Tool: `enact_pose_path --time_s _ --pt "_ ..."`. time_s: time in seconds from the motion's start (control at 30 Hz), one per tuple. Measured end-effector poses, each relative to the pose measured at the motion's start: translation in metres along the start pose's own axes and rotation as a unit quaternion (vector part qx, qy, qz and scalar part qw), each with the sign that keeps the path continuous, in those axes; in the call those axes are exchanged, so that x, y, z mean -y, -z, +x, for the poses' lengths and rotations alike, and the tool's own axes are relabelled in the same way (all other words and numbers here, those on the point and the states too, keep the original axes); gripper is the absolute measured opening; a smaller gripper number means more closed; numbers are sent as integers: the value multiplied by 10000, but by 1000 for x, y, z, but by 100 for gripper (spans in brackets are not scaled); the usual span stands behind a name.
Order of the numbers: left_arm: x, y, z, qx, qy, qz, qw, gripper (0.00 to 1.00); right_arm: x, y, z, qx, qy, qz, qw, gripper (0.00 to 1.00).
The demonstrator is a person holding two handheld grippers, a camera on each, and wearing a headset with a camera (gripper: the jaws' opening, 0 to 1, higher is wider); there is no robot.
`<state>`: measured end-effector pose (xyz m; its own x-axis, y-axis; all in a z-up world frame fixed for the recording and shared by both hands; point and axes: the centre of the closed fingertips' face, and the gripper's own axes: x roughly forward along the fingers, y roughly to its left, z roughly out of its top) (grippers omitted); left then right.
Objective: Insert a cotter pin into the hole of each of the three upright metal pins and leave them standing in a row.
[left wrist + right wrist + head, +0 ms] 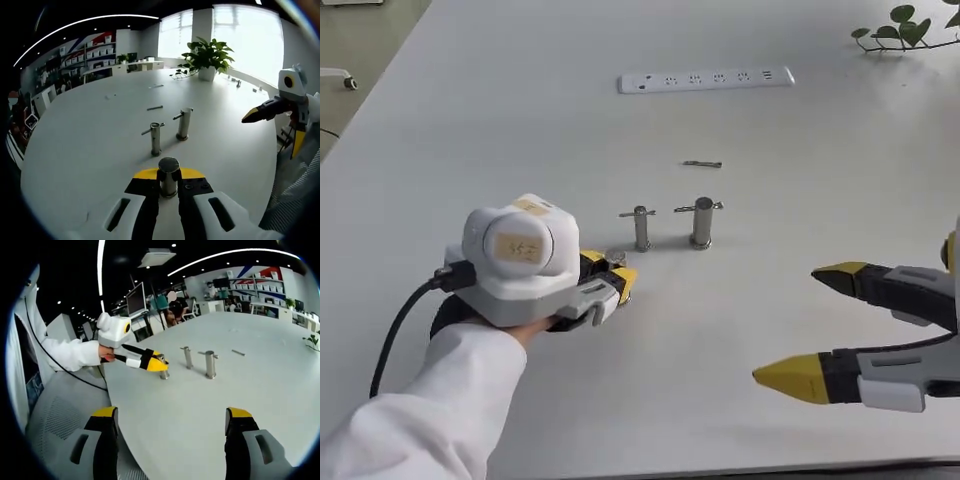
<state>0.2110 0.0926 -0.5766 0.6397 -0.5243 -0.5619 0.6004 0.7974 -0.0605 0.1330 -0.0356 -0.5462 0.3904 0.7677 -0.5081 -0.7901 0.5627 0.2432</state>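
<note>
While the white table (520, 120) stretches away beneath both hands, the left gripper (617, 272) reaches in level from the lower left on a white-sleeved arm (420, 410). Its jaws are clamped on an upright metal pin (168, 177), in line with a middle pin (642, 230) and an end pin (702, 224), each crossed by a cotter pin (628, 213). The right gripper (786, 324) hovers at the right, jaws spread wide. A loose cotter pin (703, 164) lies beyond the row.

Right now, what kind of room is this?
Probably a big open office or workshop: a long white table, stocked shelves along the far wall, and a potted plant by bright windows.
</note>
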Motion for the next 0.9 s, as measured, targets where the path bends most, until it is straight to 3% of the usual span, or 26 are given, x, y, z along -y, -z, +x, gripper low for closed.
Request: enact_pose_path --time_s 0.07,0.33,0.47,0.63,0.73,0.8,0.9 --pt "0 1 1 -8 -3 113 9999 11 0 1 0 -4 -3 5 10000 86" --pt "3 2 1 105 35 -18 9999 11 -1 2 1 -13 -11 19 10000 86" --pt "5 3 1 115 65 79 9999 12 0 3 2 -42 -27 12 10000 86" --pt "5 2 2 38 98 -98 9999 12 1 0 2 -7 -43 0 10000 86" --pt "6 1 1 4 142 56 9999 13 -1 2 3 -34 -68 -4 10000 86" --pt "8 -1 0 -26 221 105 9997 17 -2 3 4 -58 -79 4 10000 86" --pt "12 -5 -3 -47 325 -72 9994 41 -4 5 5 -91 -104 2 9999 86"
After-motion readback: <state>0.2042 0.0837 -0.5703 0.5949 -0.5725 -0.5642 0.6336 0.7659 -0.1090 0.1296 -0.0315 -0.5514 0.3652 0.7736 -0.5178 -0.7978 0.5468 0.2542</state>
